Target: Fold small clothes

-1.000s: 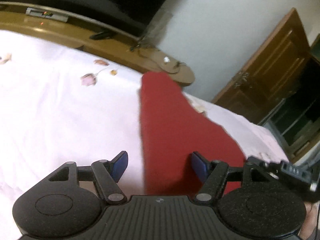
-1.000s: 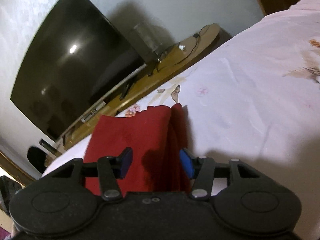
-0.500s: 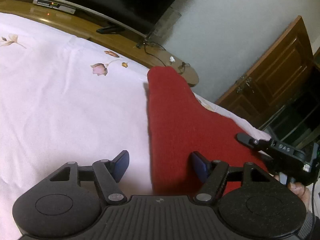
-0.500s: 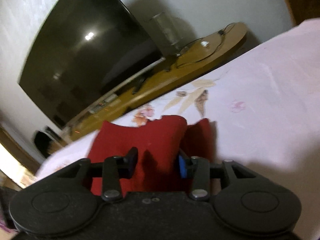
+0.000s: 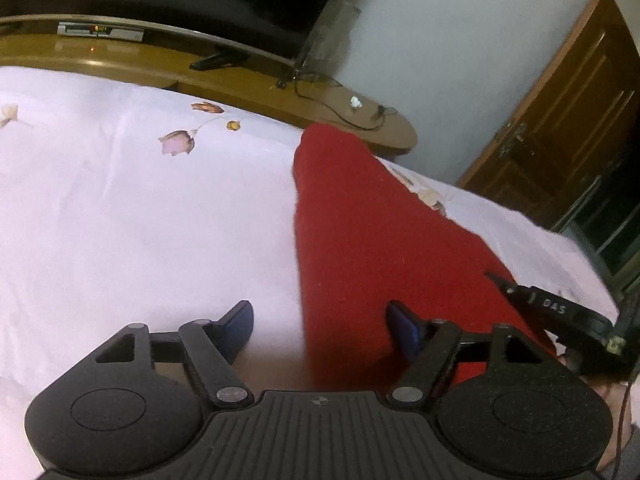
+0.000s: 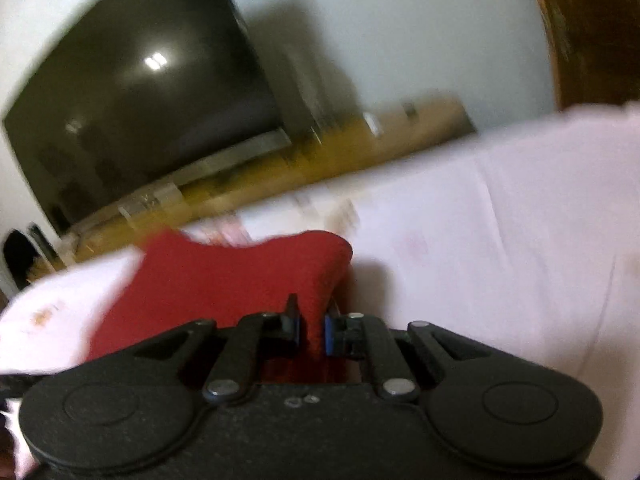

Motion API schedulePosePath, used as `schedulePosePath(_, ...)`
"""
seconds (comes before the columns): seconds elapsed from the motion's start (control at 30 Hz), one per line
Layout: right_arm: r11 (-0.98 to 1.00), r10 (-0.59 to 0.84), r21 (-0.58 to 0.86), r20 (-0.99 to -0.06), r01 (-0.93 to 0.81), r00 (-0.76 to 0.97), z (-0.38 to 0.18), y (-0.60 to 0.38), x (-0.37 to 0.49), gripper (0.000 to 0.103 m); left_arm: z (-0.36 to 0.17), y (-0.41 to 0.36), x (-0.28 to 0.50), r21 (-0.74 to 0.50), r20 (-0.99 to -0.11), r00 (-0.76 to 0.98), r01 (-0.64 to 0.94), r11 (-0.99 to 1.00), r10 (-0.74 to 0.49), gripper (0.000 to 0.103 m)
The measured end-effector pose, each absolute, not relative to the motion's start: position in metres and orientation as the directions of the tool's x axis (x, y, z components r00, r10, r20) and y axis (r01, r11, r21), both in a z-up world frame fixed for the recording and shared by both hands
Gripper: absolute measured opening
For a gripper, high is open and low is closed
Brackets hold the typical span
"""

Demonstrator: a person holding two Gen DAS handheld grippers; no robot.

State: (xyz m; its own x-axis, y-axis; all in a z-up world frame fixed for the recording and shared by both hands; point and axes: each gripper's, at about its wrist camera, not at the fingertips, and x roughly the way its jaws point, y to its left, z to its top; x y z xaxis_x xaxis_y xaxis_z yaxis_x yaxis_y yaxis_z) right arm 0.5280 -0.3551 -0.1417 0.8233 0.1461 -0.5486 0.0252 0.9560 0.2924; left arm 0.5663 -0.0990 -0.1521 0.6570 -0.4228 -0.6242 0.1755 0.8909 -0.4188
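1. Left wrist view, nearest: left gripper (image 5: pixel 318 326) has its jaws spread wide, nothing between them; the blue fingertips (image 5: pixel 240 318) sit low over the bed sheet (image 5: pixel 120 220).
2. Red garment (image 5: pixel 360 240) lies on the sheet, its near left edge falling between the left jaws, no contact visible.
3. Right gripper (image 5: pixel 560 314) shows at the garment's right edge in this view.
4. Right wrist view, blurred: right gripper (image 6: pixel 312 328) is pinched tight on a fold of the red garment (image 6: pixel 224 280), cloth bunched up between the pads.
5. Sheet is pale pink with flower prints (image 5: pixel 178 142).
6. Beyond the bed: wooden TV bench (image 5: pixel 248 88) with cables, a dark TV (image 6: pixel 132 100) on it.
7. Farthest right: wooden door (image 5: pixel 576 120), grey wall (image 5: pixel 460 40).
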Motion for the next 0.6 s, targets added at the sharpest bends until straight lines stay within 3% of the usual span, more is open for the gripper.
schedulePosePath(0.17, 0.949, 0.158, 0.314, -0.542, 0.025, 0.825, -0.137, -0.358, 0.522, 0.014, -0.146, -0.094, 0.568, -0.438, -0.626, 0.645, 0.174, 0.882, -0.438, 0.073)
schedulePosePath(0.3, 0.941, 0.169, 0.338, -0.518, 0.018, 0.839, -0.117, -0.365, 0.515, 0.051, -0.131, -0.082, 0.568, -0.469, -0.555, 0.693, 0.196, 0.861, -0.460, 0.073)
schedulePosePath(0.6, 0.894, 0.244, 0.448, -0.525, 0.020, 0.816, -0.120, -0.379, 0.536, 0.040, -0.138, -0.085, 0.614, -0.491, -0.566, 0.674, 0.187, 0.851, -0.474, 0.073)
